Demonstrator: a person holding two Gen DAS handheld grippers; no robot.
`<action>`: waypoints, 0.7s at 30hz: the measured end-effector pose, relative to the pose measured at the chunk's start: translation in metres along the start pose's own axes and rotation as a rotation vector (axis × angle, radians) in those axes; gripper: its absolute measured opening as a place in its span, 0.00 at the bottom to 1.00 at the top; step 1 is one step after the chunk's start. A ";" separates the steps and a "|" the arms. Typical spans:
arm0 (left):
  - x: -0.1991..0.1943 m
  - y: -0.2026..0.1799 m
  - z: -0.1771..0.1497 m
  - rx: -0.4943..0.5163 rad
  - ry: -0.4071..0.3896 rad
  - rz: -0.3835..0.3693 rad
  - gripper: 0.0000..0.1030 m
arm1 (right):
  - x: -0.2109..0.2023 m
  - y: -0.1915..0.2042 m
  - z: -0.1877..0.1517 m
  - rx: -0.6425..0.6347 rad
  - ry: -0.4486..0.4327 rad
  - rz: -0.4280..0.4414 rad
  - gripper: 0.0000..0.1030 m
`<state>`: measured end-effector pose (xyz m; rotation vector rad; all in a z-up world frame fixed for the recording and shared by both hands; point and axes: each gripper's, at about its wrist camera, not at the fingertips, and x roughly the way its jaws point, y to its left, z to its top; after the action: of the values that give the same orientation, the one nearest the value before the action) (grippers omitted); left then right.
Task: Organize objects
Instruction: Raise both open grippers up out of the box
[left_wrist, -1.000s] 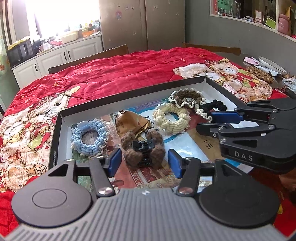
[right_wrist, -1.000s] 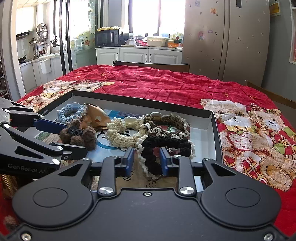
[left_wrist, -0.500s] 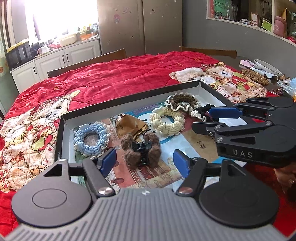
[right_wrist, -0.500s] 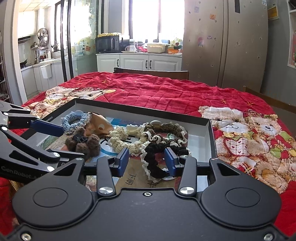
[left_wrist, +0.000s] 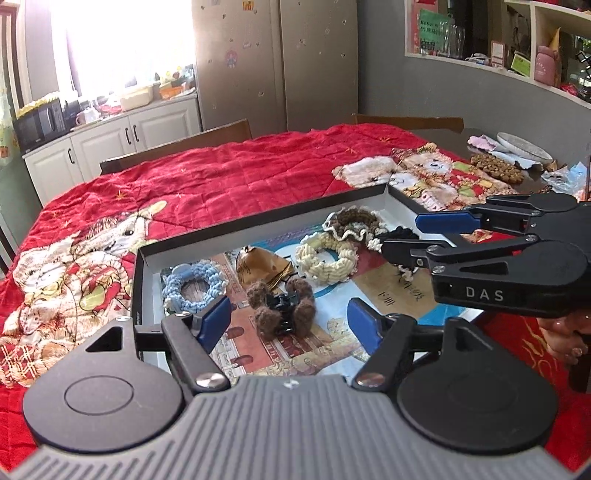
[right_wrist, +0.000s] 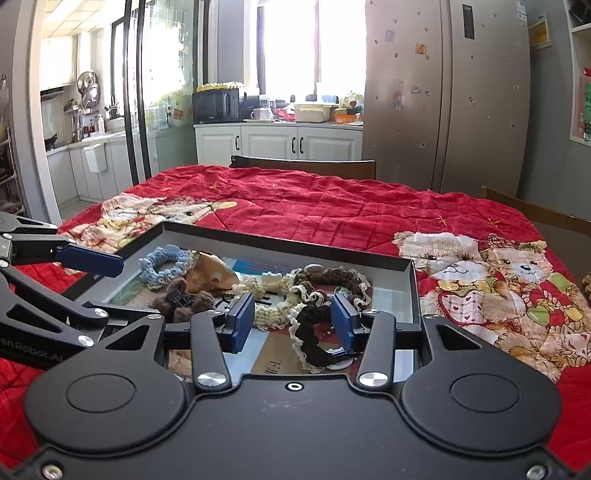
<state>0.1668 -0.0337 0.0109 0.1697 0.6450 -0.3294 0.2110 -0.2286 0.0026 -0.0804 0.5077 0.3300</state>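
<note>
Your left gripper (left_wrist: 288, 321) is spread wide and holds nothing; your right gripper (right_wrist: 291, 321) is likewise parted and empty. Both hang just above the near side of the shallow black-rimmed tray (left_wrist: 258, 218).

Risks first. The black lace-edged scrunchie (right_wrist: 314, 339) lies between your right fingers but runs up into the brown frilled scrunchie (right_wrist: 340, 278) and touches the cream braided scrunchie (right_wrist: 269, 310). Close carelessly and you'd likely snag the neighbour's trim and drag two out together. The lace is soft, so a shallow pinch could slip off as you lift. On the left, the brown fuzzy claw clip (left_wrist: 282, 306) has a hard black hinge in the middle of its fluffy lobes. Grip only the fluff and it may twist or drop. The tan pouch (left_wrist: 260, 264) sits touching its far side and could get nudged. Your two grippers are close, the right one crossing the left view's right side, so simultaneous moves risk a knock.

Positions: the clip sits centred just ahead of the left fingertips, inside the tray. The blue braided scrunchie (left_wrist: 194, 284) is left of it, beside the left finger. All accessories rest in the tray on the red quilt (left_wrist: 229, 181).
</note>
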 end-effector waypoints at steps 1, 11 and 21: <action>-0.003 -0.001 0.000 0.002 -0.005 -0.001 0.78 | -0.002 0.000 0.001 0.002 -0.003 0.002 0.43; -0.030 -0.005 0.000 0.026 -0.051 -0.011 0.78 | -0.028 0.001 0.006 0.014 -0.034 0.027 0.45; -0.061 -0.006 -0.009 0.044 -0.095 -0.019 0.80 | -0.060 0.009 0.006 -0.005 -0.053 0.039 0.48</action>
<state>0.1139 -0.0219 0.0416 0.1886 0.5462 -0.3680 0.1615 -0.2364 0.0375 -0.0659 0.4560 0.3706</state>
